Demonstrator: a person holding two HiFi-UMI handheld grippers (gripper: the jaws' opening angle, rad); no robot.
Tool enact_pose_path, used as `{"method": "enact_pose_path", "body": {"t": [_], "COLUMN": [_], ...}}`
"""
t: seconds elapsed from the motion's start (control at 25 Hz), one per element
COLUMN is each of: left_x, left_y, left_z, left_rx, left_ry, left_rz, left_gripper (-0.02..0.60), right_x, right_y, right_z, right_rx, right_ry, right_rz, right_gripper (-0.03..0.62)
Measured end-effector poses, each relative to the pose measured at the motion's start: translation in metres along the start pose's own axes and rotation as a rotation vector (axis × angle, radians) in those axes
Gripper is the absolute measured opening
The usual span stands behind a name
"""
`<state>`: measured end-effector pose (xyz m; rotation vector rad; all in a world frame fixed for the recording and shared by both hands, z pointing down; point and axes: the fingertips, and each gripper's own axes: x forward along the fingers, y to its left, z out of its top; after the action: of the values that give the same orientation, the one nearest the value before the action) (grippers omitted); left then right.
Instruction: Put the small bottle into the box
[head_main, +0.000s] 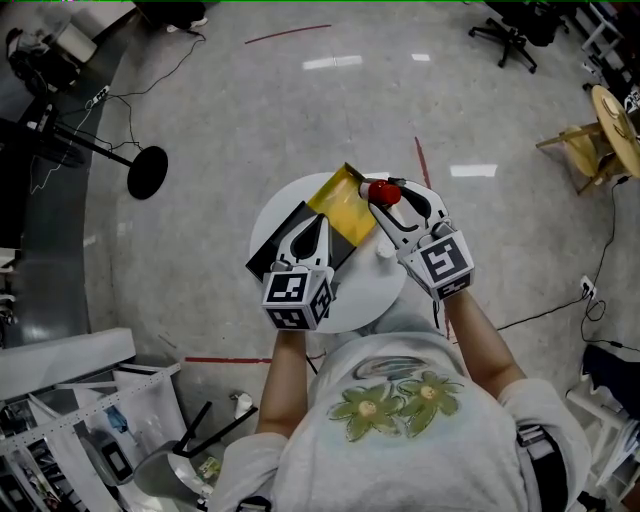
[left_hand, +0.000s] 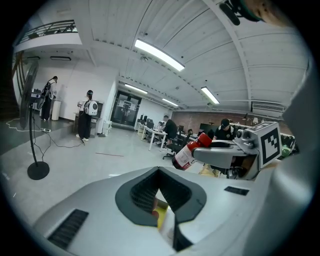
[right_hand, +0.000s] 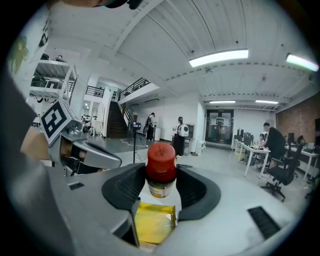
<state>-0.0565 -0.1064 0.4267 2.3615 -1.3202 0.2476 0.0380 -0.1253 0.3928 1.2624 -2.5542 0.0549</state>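
The left hand-held gripper (left_hand: 161, 202) is closed on a thin yellow edge of the box (head_main: 345, 208), apparently to steady it and keep its opening presented for loading. The right hand-held gripper (right_hand: 160, 176) is clamped on the small bottle (right_hand: 160, 167) at its red cap and neck. The bottle hangs cap-up at a tilt, just above the box's yellow part and not yet inside. Gripping high on the bottle likely leaves its body free to enter the box. The box rests on the round white worktop (head_main: 370, 290). Count: one small bottle, one box, two hand-held grippers, one worktop.
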Motion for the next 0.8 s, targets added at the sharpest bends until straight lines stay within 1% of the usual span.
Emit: {"method": "enact_pose_path", "body": {"t": [0.16,0.32,0.68,0.8], "left_x": [0.006,0.013,0.022,0.027], "left_y": [0.005,0.014,0.029,0.033], "left_z": [-0.002,-0.004,-0.005,-0.01], "left_rx": [-0.012,-0.013,-0.042,-0.041], "left_ry": [0.009,0.002,0.028,0.035], "left_rz": [0.009,0.04,0.066,0.077], "left_gripper": [0.002,0.0,0.002,0.0], "right_x": [0.009,0.02,0.039,0.046], "right_y": [-0.003,-0.008,-0.011,-0.013], "right_z": [-0.012,-0.024,-0.047,-0.057], "right_rx": [0.003,0.008,0.007,0.012], "right_ry": [0.028,0.057,0.114,0.132], "right_rz": [0.012,0.029,0.067,0.081], "right_gripper": [0.201,0.201,0.201,0.201]}}
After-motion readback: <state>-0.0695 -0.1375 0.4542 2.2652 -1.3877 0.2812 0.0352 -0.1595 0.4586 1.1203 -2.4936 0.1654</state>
